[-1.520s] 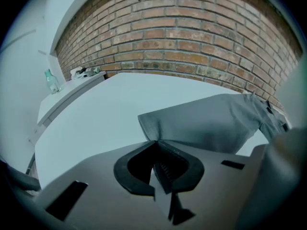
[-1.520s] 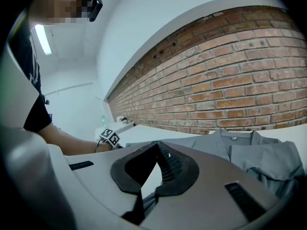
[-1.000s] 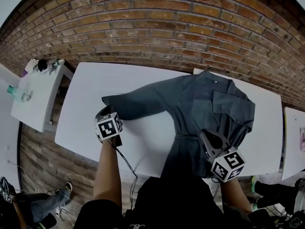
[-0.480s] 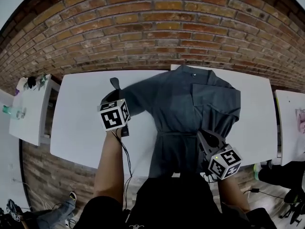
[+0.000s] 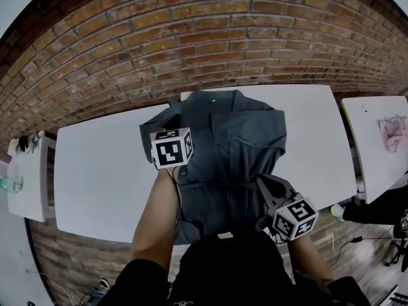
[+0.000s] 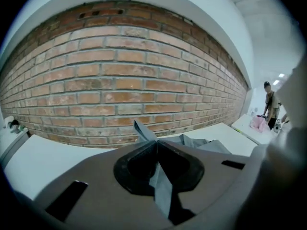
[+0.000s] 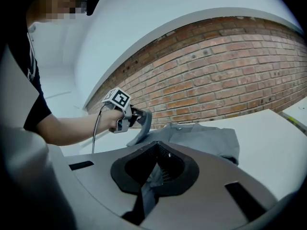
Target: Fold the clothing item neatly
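At the back, a red brick wall (image 5: 210,37); in front of it, a wide white table (image 5: 95,177), and a second table (image 5: 376,152) just at the right. On the white table, a grey garment (image 5: 245,139): collar toward the wall, body spread flat, lower part reaching the near edge.

Left gripper (image 6: 157,145) clenched on the end of the left sleeve (image 7: 140,131), raised above the left side of the body, with the cloth drooping from the jaws. Right gripper (image 7: 156,150) also clamped tight, on a thin fold of cloth at the near right side of the garment, low by the table edge.

Judged soft, light and limp, with no stiffness of its own, so likely to sag and crease wherever not supported. Probably not slippery on the table, so dragging may bunch the layer beneath.

Best taken at edges and corners such as cuff, hem corner or shoulder seam, where the doubled cloth gives the pads something firm. A pinch in the middle of a panel would probably gather one layer only. For a straight fold, better to keep the cloth taut between both grips and to lay the sleeve flat across the chest before letting go.
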Action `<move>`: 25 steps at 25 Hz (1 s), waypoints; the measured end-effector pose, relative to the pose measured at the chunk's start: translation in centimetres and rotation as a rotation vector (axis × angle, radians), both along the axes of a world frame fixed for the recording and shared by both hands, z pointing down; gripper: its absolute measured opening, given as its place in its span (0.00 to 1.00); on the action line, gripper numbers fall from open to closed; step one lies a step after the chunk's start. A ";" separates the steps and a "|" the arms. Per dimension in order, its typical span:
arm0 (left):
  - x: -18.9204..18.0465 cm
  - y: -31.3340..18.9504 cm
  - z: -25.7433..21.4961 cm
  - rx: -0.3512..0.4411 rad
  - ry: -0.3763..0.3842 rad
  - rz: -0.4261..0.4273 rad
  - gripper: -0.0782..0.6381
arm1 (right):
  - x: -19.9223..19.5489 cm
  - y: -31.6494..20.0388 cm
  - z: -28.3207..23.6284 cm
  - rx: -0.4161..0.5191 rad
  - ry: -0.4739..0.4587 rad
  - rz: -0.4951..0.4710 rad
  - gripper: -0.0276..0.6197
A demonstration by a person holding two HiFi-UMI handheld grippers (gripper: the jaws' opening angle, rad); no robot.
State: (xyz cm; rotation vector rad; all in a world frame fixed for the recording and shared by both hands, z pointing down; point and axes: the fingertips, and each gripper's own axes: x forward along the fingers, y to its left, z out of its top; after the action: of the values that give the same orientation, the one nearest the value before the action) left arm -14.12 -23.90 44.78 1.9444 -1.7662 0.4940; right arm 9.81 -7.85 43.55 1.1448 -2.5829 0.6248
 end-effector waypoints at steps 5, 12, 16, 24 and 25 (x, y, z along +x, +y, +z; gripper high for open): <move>8.0 -2.8 3.7 -0.065 0.008 0.083 0.13 | 5.4 -0.6 0.7 -0.030 0.011 0.048 0.05; 14.6 -3.9 9.4 -0.152 -0.034 0.150 0.13 | 9.1 -1.9 1.3 -0.028 0.044 0.070 0.05; 16.1 -3.6 11.4 -0.206 -0.069 0.161 0.13 | 9.8 -2.1 1.6 -0.029 0.055 0.061 0.05; 19.0 -1.8 13.3 -0.244 -0.133 0.308 0.15 | 10.4 -2.3 2.5 -0.050 0.069 0.038 0.05; 19.5 -1.5 13.4 -0.245 -0.130 0.329 0.17 | 10.2 -2.3 2.6 -0.050 0.069 0.030 0.05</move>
State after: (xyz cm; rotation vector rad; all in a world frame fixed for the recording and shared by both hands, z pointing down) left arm 5.36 -25.41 58.16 2.0674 -1.3819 0.9228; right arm 19.96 -10.15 46.12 1.1708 -2.4830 0.6414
